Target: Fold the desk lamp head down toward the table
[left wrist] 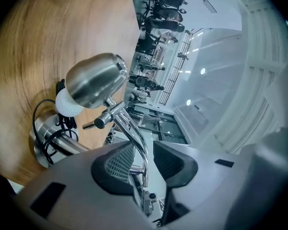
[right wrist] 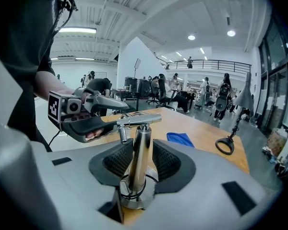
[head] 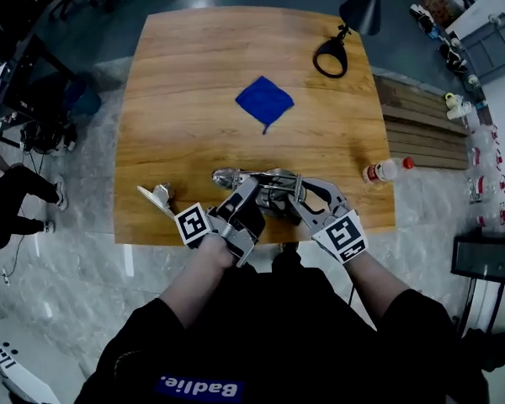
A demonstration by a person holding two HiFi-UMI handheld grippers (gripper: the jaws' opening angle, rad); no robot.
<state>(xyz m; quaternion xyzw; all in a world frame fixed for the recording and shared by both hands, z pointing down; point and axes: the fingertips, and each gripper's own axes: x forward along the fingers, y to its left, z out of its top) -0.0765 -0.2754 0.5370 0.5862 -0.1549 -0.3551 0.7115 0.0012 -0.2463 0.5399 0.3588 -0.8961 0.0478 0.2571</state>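
Note:
A chrome desk lamp stands near the table's [head: 194, 74] front edge. Its shiny head [head: 227, 177] [left wrist: 93, 80], with a white bulb [left wrist: 67, 104], hangs low over the wood beside the round base [left wrist: 50, 138]. The thin chrome arm [left wrist: 129, 128] runs between the jaws of my left gripper [head: 251, 194] [left wrist: 144, 159], which stand open with a gap on either side. My right gripper [head: 279, 190] [right wrist: 140, 162] is shut on the upright post [right wrist: 139, 152] just above the base [right wrist: 134, 198]. The right gripper view shows the left gripper [right wrist: 86, 114] at the end of the lamp's level bar [right wrist: 134, 120].
A blue cloth [head: 264, 101] [right wrist: 180, 138] lies mid-table. A black ring on a stem [head: 330, 57] [right wrist: 225, 145] sits at the far right corner. A red-capped bottle [head: 385, 170] lies at the right edge, a small metal piece [head: 158, 197] at the front left.

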